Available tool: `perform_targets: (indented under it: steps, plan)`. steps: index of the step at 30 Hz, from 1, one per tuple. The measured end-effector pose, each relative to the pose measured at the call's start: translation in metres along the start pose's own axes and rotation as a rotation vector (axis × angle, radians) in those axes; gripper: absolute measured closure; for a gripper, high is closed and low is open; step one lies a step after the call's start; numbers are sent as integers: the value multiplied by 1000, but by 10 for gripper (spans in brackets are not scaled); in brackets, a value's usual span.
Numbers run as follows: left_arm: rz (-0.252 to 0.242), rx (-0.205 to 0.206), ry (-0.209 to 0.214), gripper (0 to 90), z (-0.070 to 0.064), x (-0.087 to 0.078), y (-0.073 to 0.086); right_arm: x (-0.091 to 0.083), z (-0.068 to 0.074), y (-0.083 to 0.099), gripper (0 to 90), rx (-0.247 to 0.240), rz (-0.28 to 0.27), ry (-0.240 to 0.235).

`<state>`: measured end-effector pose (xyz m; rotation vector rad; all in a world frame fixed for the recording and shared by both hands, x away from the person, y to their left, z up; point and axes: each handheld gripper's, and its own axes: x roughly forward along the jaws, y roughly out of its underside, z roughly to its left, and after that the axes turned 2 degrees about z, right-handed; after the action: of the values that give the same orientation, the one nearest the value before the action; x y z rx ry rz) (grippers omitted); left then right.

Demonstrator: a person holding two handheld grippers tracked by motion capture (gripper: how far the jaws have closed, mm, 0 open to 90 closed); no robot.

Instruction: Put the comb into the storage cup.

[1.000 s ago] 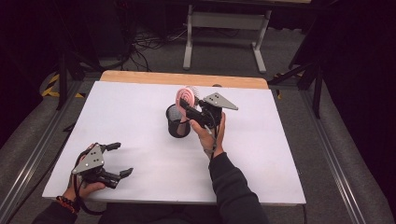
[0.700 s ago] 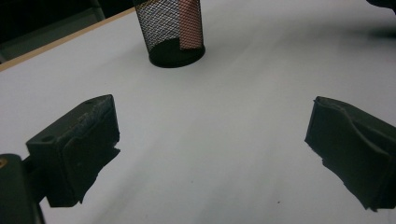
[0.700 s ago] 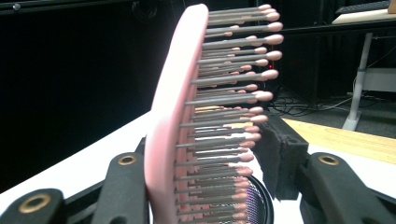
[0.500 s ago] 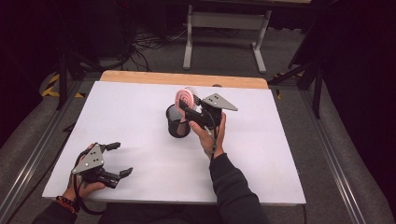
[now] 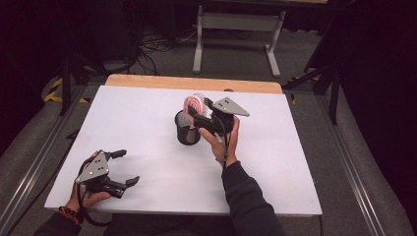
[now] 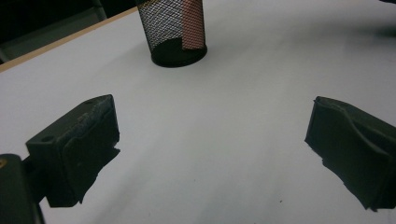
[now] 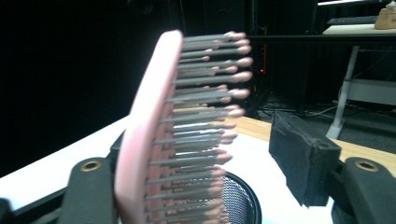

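Observation:
A pink hairbrush [image 5: 193, 104] stands head-up in a black mesh cup [image 5: 187, 132] at the middle of the white table [image 5: 147, 118]. My right gripper [image 5: 195, 115] is at the brush head, just right of the cup. In the right gripper view the brush [image 7: 154, 140] sits between the jaws with its back by the left jaw. Its bristle tips stop short of the right jaw's pad [image 7: 299, 158], so the gripper is open. My left gripper [image 5: 129, 167] rests open near the front left edge. Its view shows the cup [image 6: 175, 28] with the pink handle [image 6: 193, 25] inside, well beyond the jaws [image 6: 210, 140].
A wooden strip [image 5: 192, 83] runs along the table's far edge. Beyond it stand a metal table frame [image 5: 236, 29] and floor cables [image 5: 157, 44]. Metal rails [image 5: 34, 167] flank the table on both sides.

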<state>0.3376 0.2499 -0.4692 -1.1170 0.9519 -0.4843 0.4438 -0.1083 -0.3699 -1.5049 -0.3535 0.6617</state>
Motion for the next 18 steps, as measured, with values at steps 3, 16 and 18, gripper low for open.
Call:
perform_targets:
  steps: [3, 16, 18]
  plan:
    - [-2, -2, 0, 35, 0, 0, 0, 0, 0, -2, 319, -10, -2, 0]
    - [0, -3, 6, 35, 0, 0, 0, -5, 1, -9, 248, -44, -7, 29]
    - [0, -3, 5, 35, 0, 0, 0, -6, 2, -9, 228, -39, -8, 26]
